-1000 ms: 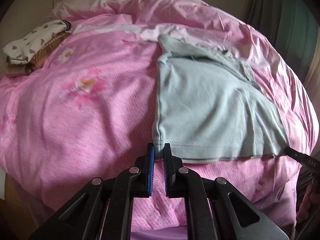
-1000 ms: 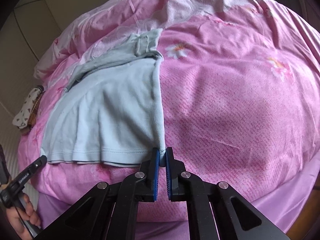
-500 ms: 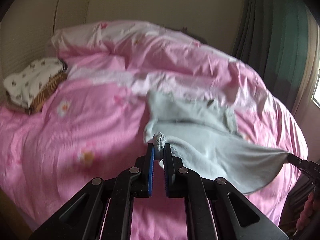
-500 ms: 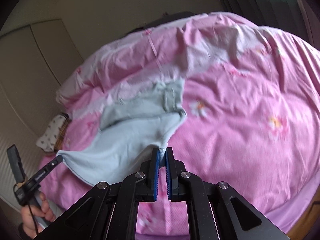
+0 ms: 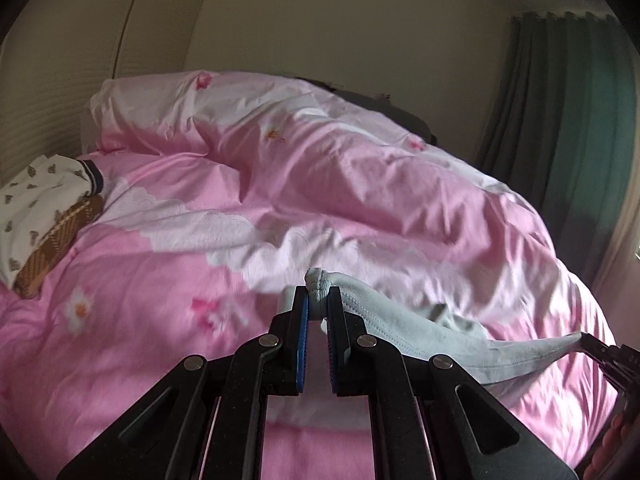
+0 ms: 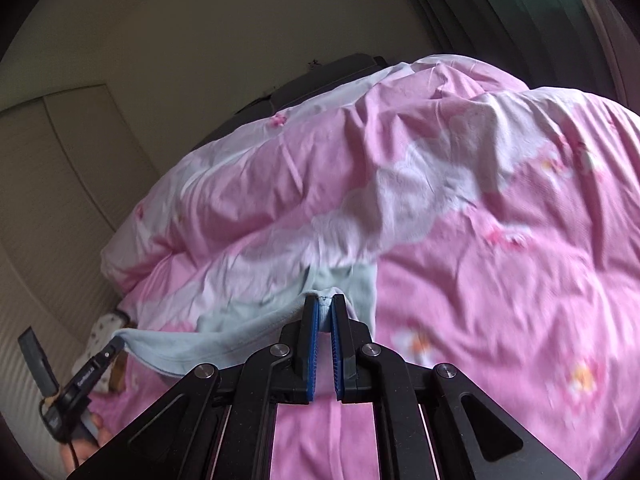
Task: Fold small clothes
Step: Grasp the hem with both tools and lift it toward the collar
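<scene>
A pale blue-grey shirt [image 5: 404, 328] hangs stretched between my two grippers above the pink bed. My left gripper [image 5: 317, 298] is shut on one bunched hem corner. The other hem corner sits pinched in my right gripper [image 6: 324, 304], also shut. In the left wrist view the hem runs right to the right gripper's tip [image 5: 596, 346]. In the right wrist view the shirt [image 6: 224, 332] sags leftward to the left gripper's tip [image 6: 114, 346], and its far part still trails on the bed. A hand shows at the lower left there.
A pink flowered duvet [image 5: 360, 184] covers the bed in rumpled folds. A wicker basket [image 5: 56, 240] with a white printed garment [image 5: 36, 196] sits at the bed's left edge. Green curtains [image 5: 560, 120] hang at the right, and a beige wall stands behind.
Both grippers rose and moved forward over the bed, lifting the shirt's hem off the duvet. The shirt lay flat before; now it hangs taut between them.
</scene>
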Available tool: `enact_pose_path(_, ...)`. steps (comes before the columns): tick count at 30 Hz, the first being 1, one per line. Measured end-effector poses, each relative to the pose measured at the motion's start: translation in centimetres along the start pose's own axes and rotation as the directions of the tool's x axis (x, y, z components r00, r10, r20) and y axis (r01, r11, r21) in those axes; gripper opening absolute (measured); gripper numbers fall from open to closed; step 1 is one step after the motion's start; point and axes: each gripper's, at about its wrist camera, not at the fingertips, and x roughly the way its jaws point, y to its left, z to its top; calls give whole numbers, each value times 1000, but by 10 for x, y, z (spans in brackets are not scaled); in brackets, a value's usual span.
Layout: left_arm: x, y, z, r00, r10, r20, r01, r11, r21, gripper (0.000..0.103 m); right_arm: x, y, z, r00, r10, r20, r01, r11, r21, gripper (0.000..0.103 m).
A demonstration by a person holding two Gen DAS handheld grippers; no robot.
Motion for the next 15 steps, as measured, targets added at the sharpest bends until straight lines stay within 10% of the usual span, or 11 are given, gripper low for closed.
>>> enact_pose_path(15,145,27,-21,981,75,-178,-85,995,-47,10,148,-31,2,985,-70,-156,77,996,42,7)
